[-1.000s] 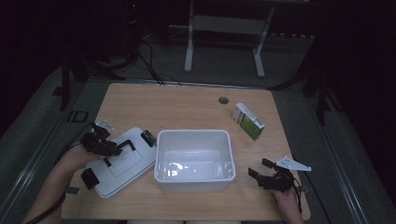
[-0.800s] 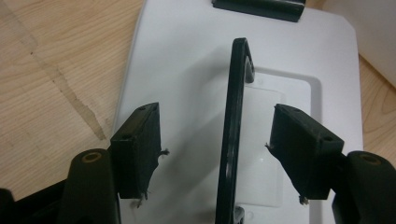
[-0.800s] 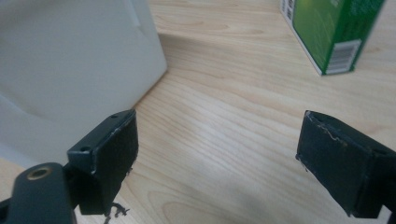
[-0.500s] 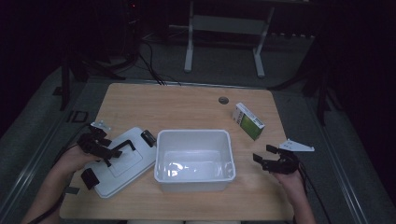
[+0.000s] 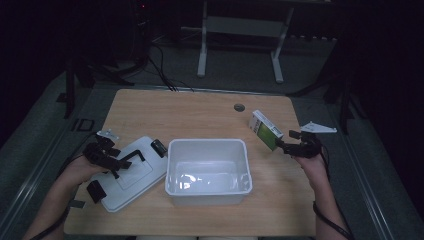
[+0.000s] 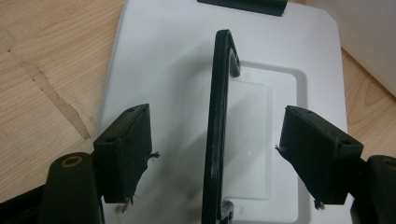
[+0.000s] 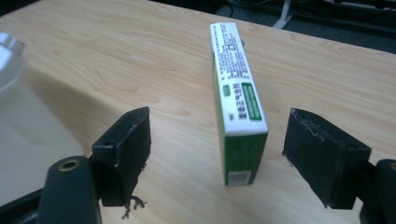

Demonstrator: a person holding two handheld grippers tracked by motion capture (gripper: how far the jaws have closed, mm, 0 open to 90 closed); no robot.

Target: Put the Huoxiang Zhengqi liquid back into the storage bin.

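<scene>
From the high view: the left claw (image 5: 131,157) sits over the white lid (image 5: 131,175) at the near-left of the table (image 5: 200,107), and the right claw (image 5: 281,145) is closing in on the green-and-white box (image 5: 265,130) standing just right of the open white bin (image 5: 208,170). The claw tips are small and dark here, hard to read.

Over to the left gripper view: left claw (image 6: 215,154) open, pads standing off both sides of the lid's black handle (image 6: 217,135), which runs straight up between them. The lid (image 6: 163,70) lies flat on the wood; its near end is cut off.

Right gripper view now: right claw (image 7: 217,156) open but narrowing, the box (image 7: 236,100) upright between the pads, untouched, slightly nearer the right pad. That's the danger, I'd say: the right pad lands first, and a tall, narrow box tips or skids. The box's far end is out of sight.
</scene>
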